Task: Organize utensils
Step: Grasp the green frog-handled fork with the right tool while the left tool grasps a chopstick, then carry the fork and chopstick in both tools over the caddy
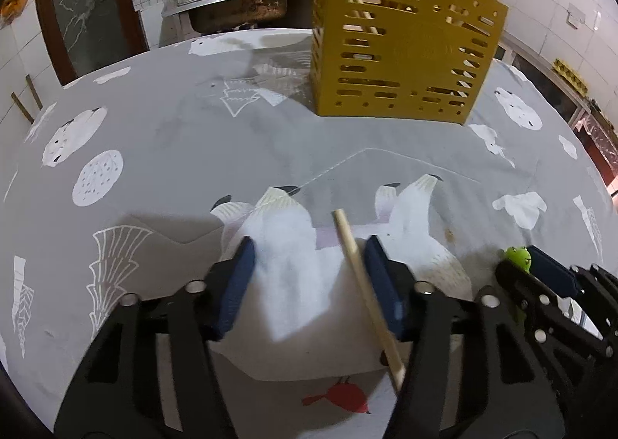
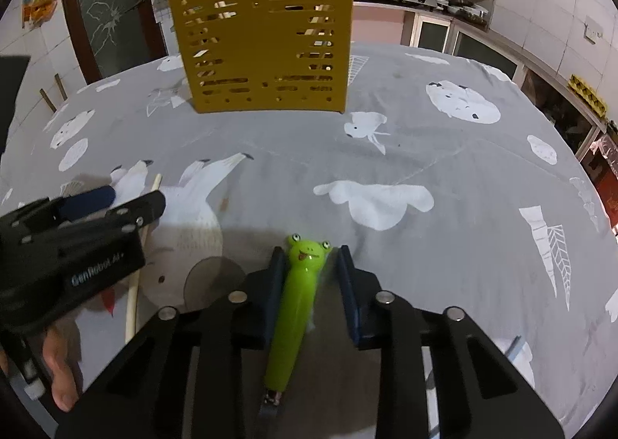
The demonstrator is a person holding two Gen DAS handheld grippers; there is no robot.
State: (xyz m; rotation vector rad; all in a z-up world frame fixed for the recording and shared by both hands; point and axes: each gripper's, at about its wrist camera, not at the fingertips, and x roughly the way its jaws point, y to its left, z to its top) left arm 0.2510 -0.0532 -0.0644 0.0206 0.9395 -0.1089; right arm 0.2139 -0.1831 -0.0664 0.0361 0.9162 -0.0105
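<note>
Left gripper (image 1: pixel 309 284): I see the jaws about half open, blue pads down at the cloth. A wooden chopstick (image 1: pixel 367 296) lies between them, hard against the right-hand pad; the left-hand pad stands clear of it, so I count no grip.

Right gripper (image 2: pixel 309 284): jaws narrowed around a green frog-headed handle (image 2: pixel 297 300). The left pad looks to touch it; a thin gap shows at the right pad. I cannot tell whether it is truly pinched.

Frog utensil: the head sits lower centre of the right wrist view, the handle running down toward the bottom edge, where a bit of metal shows. What kind of utensil it is I cannot make out.

Chopstick, from the right wrist view: lower left of frame, partly under the left gripper's black body.

Hand (image 2: pixel 61 373): bare fingers at the bottom left corner of the right wrist view, under the left gripper.

Yellow slotted holder (image 1: pixel 401 49): upright, upper centre of both views, well apart from both grippers, chopsticks standing in it.

Tablecloth (image 1: pixel 174 138): grey with white animal and leaf prints.

Beyond: sink (image 1: pixel 239 6) upper centre-left in the left view.
</note>
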